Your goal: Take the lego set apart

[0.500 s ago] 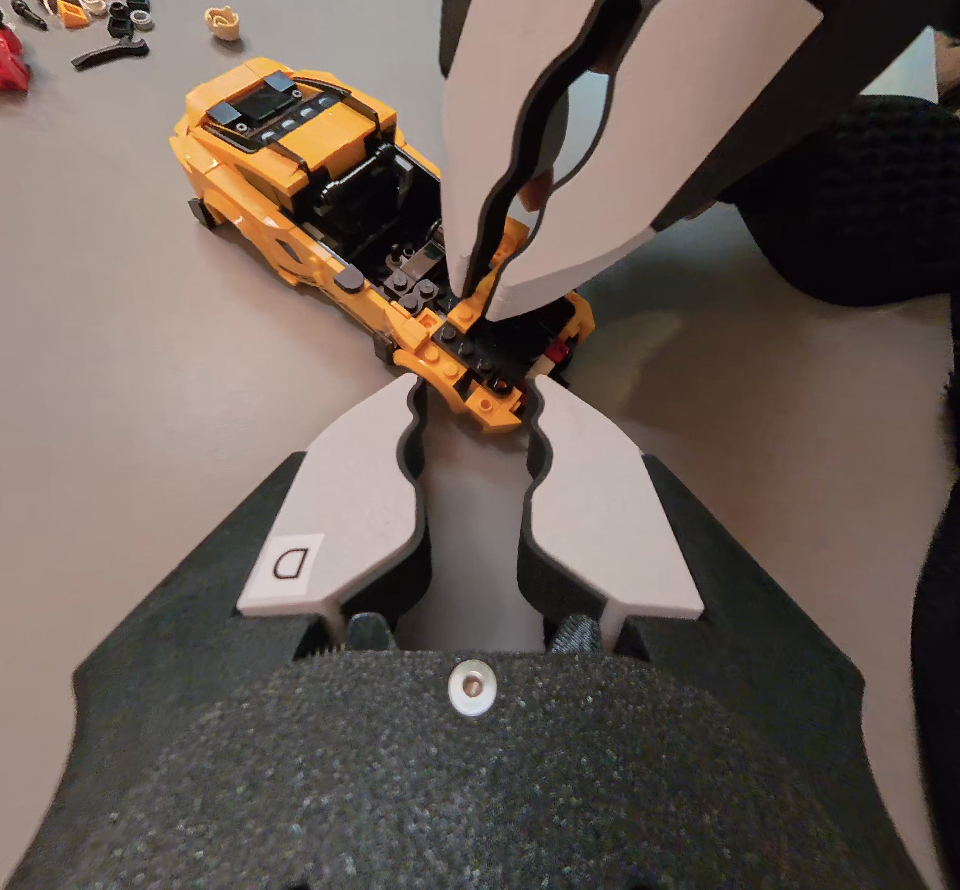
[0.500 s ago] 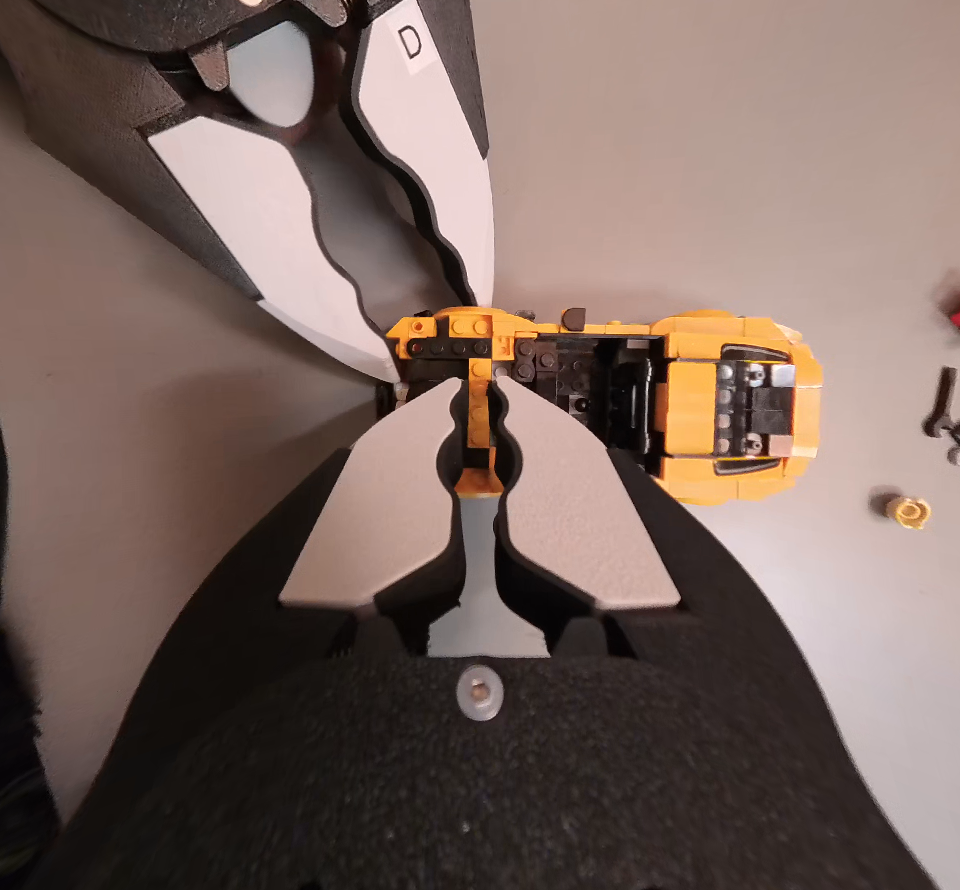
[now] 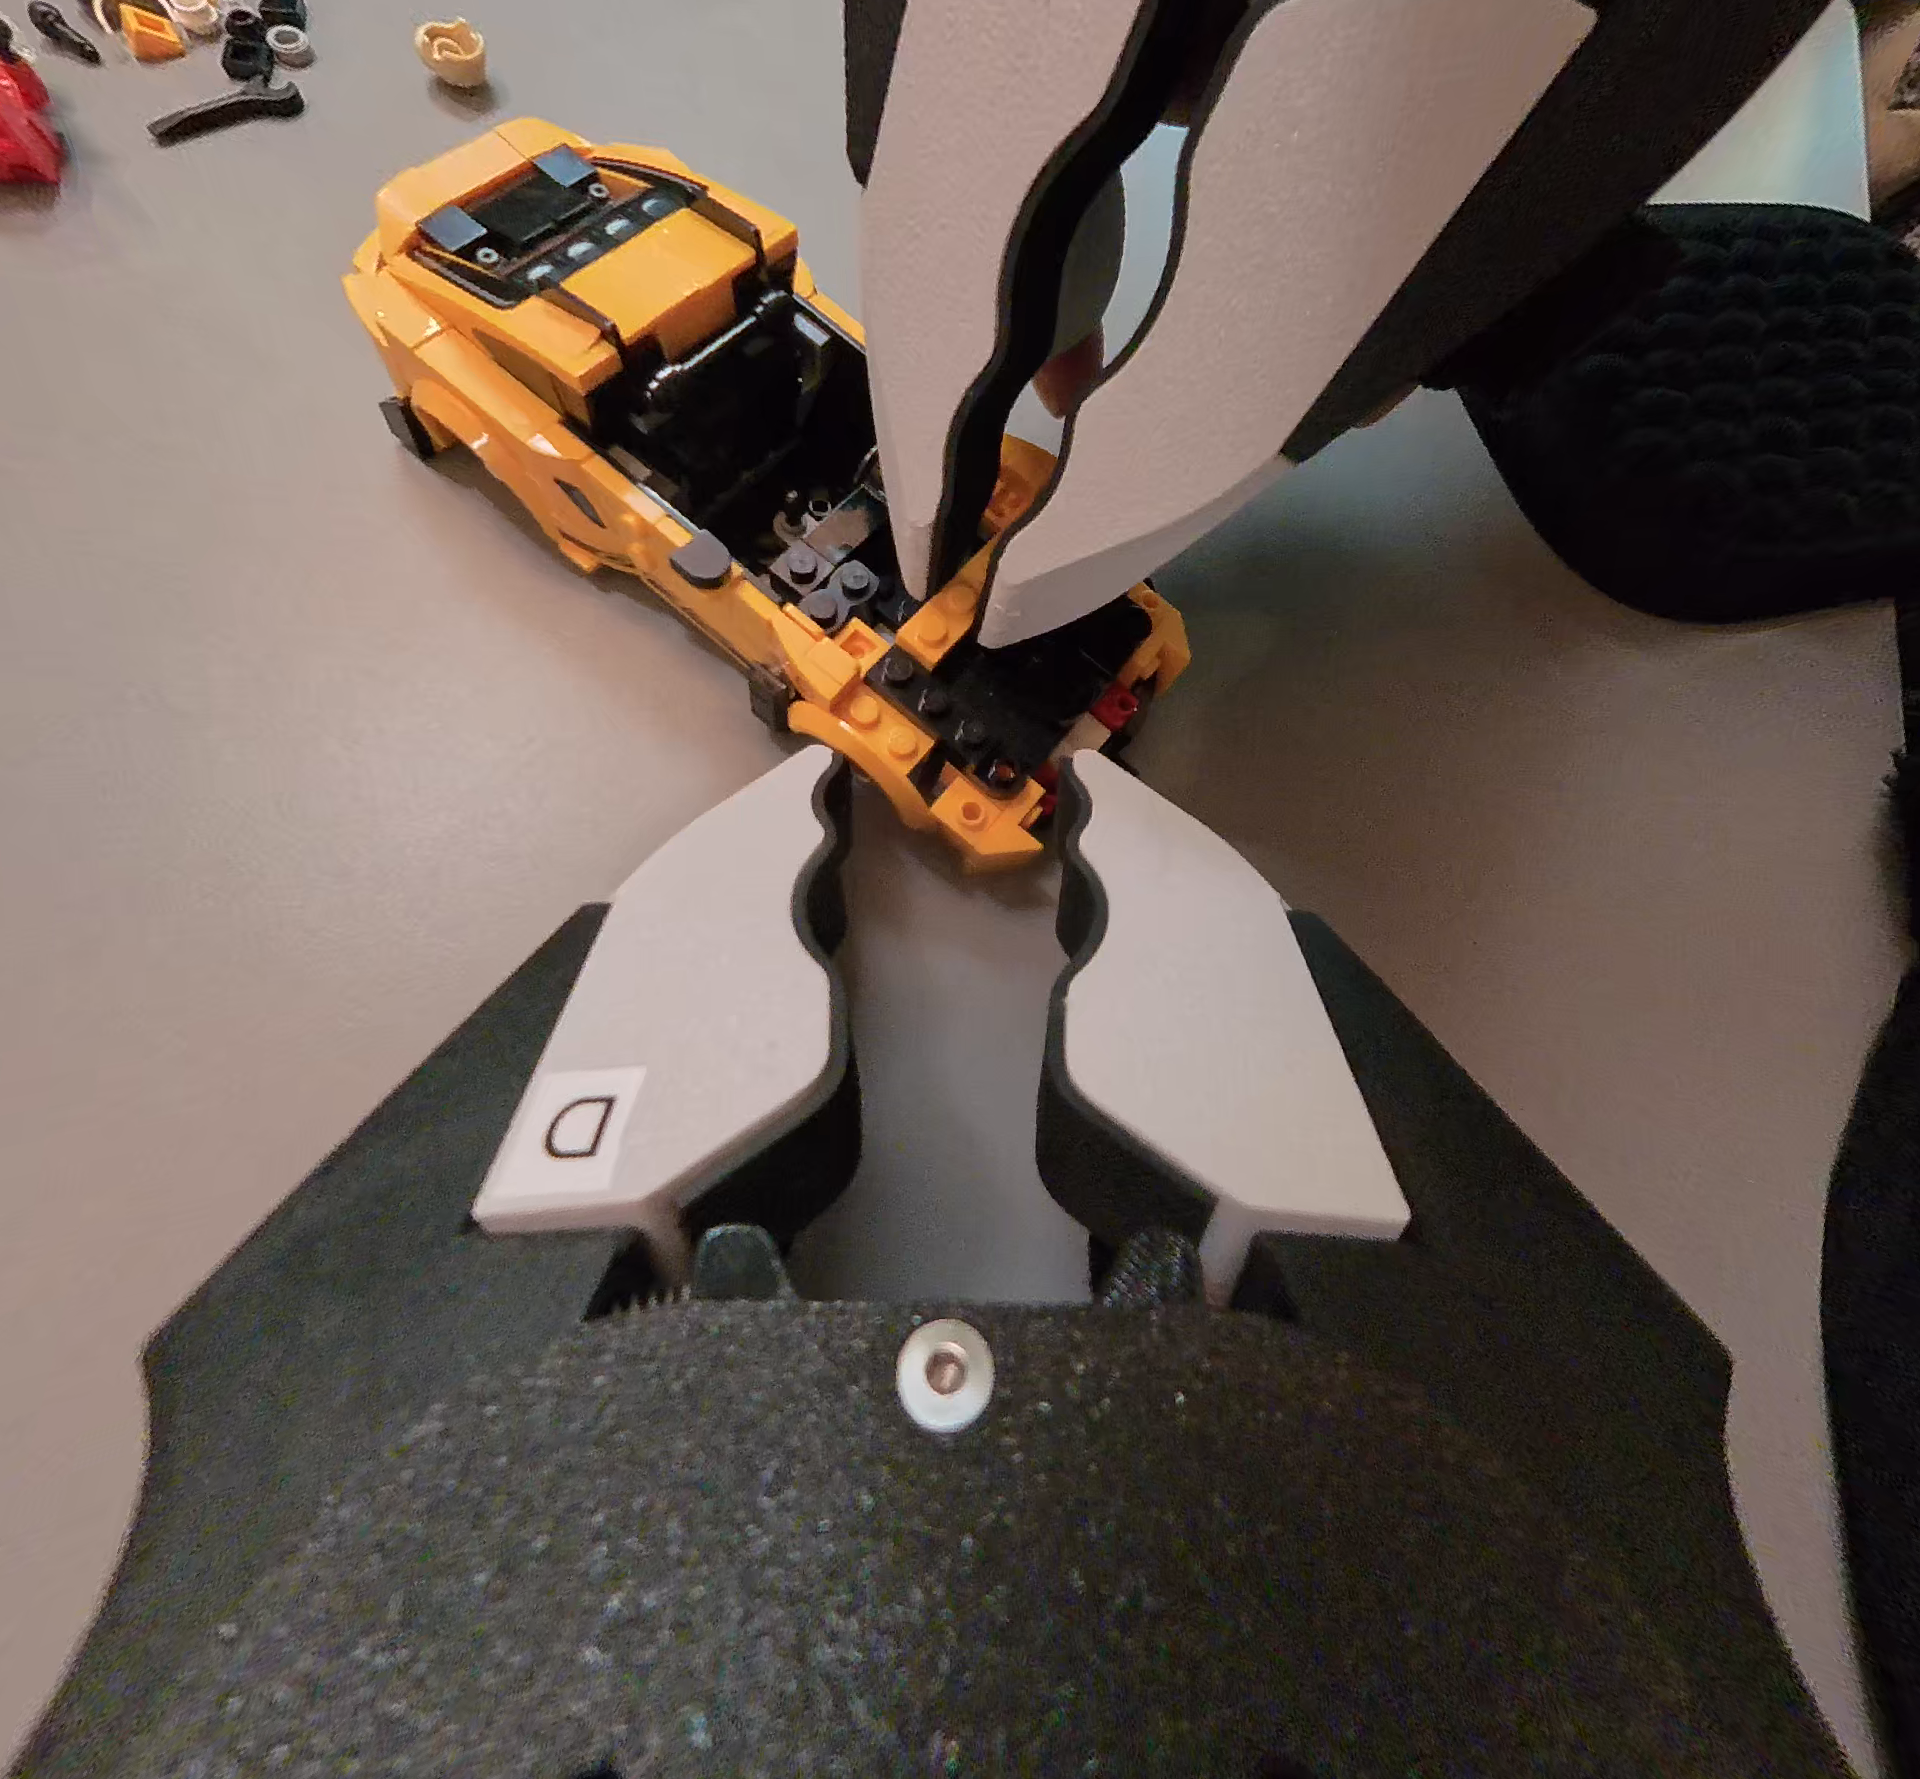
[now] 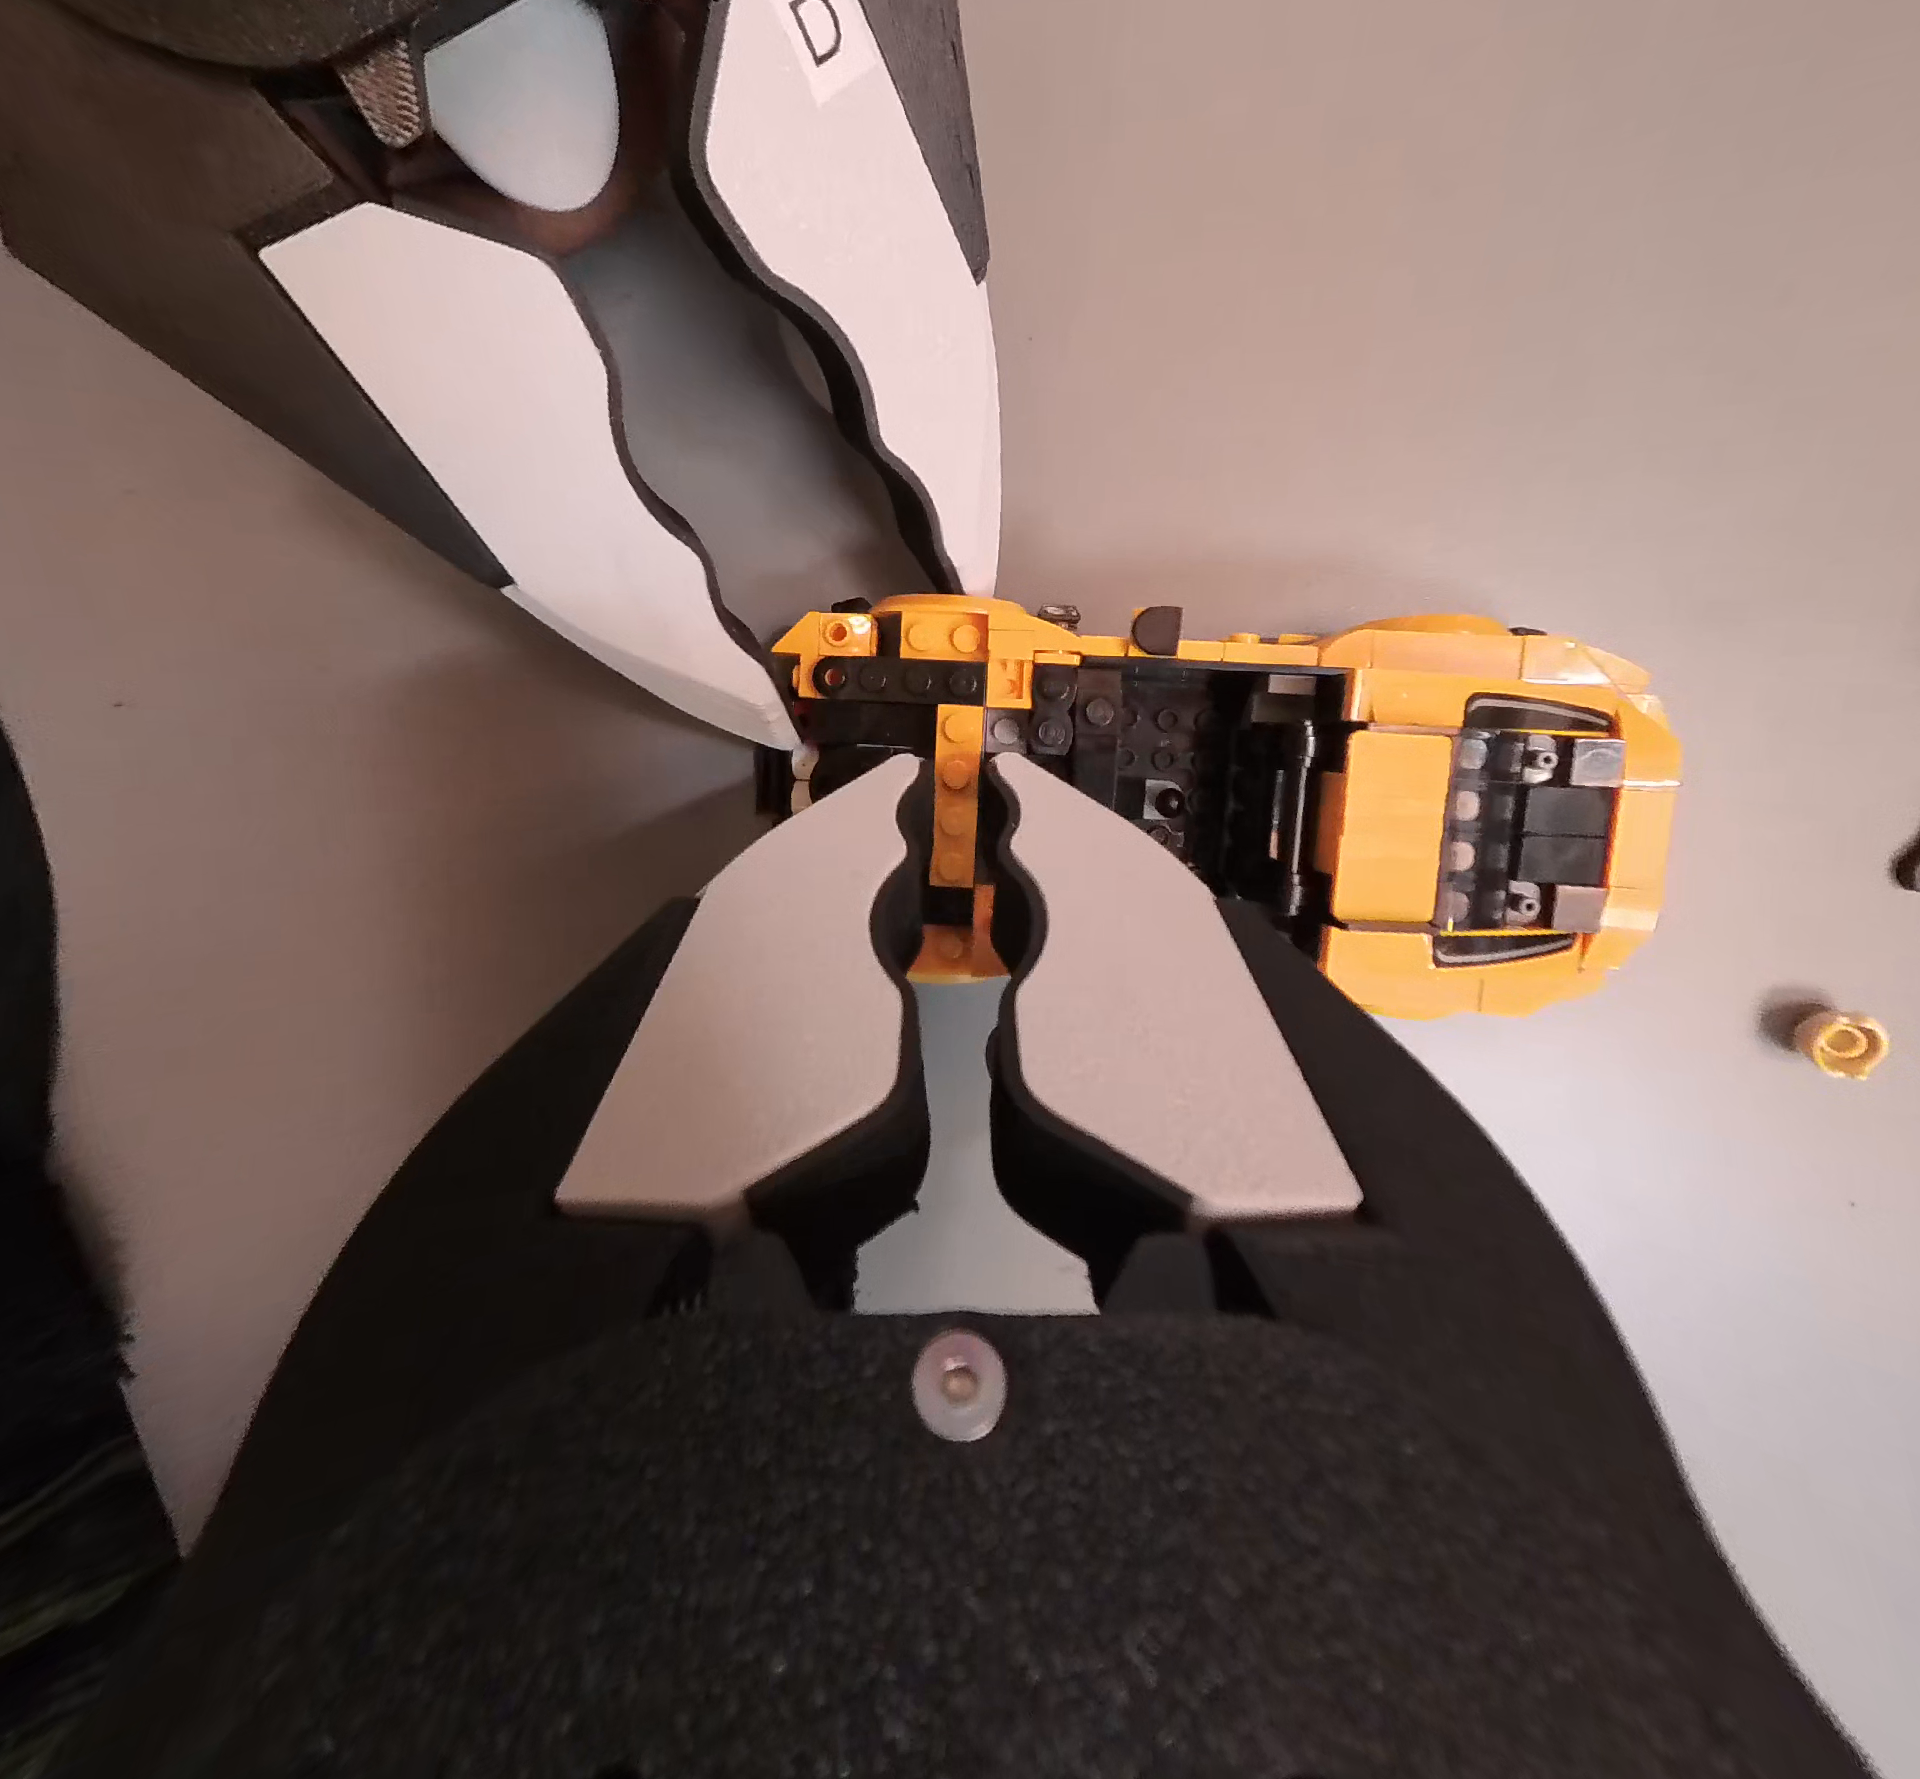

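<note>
Far left on my grey worktop [image 3: 260,794] sits the pile of small loose bricks [image 3: 177,15] in black, orange and white, with a red piece [image 3: 21,129] at the edge and a tan rounded piece [image 3: 452,51] just beside them: parts already off. Moving right, the orange and black lego car [image 3: 644,379] lies in the middle of the worktop, roof off, cabin open, nose toward me.

My left gripper [image 3: 951,773] is spread around the car's nose, one fingertip at each front corner; I read that as bracing the front, though I cannot tell how hard it presses.

Further right, my right gripper [image 4: 951,773] is clenched on the narrow orange studded plate [image 4: 956,794] running across the bonnet. Compared with half a second back, the plate shows further in between the fingers, and in the left wrist view its gripped end appears a little raised off the black layer. I judge the plate is starting to peel, so a steady lift should free it. A small gold round stud [image 4: 1844,1043] lies off to the far right.
</note>
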